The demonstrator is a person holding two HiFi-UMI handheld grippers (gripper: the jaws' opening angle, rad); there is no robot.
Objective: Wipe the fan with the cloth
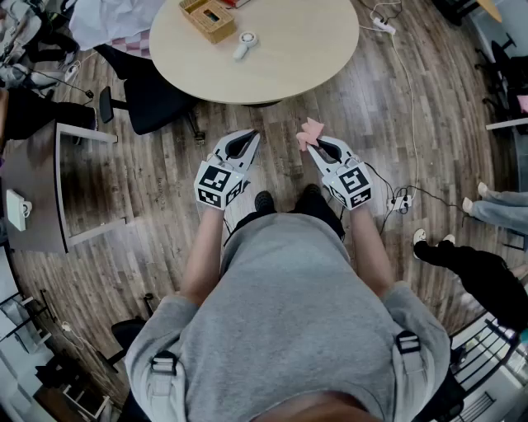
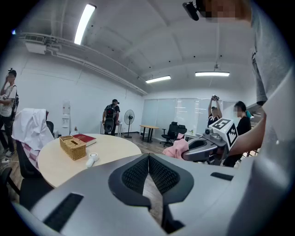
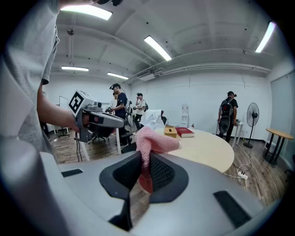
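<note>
A small white handheld fan (image 1: 245, 44) lies on the round beige table (image 1: 297, 66), also seen as the fan (image 2: 92, 159) in the left gripper view. My right gripper (image 1: 318, 145) is shut on a pink cloth (image 1: 310, 132), which sticks up from between its jaws as the cloth (image 3: 154, 143). My left gripper (image 1: 247, 137) is shut with nothing in it; its pads (image 2: 138, 173) meet. Both grippers hang over the wooden floor, short of the table's near edge and apart from the fan. In the right gripper view the cloth hides the fan.
A wicker basket (image 1: 208, 18) and a red book (image 2: 85, 138) sit on the table near the fan. A black chair (image 1: 148, 95) and a grey desk (image 1: 33, 189) stand at the left. A power strip (image 1: 400, 200) and people's legs (image 1: 495, 206) are at the right. A pedestal fan (image 2: 129, 117) stands far back.
</note>
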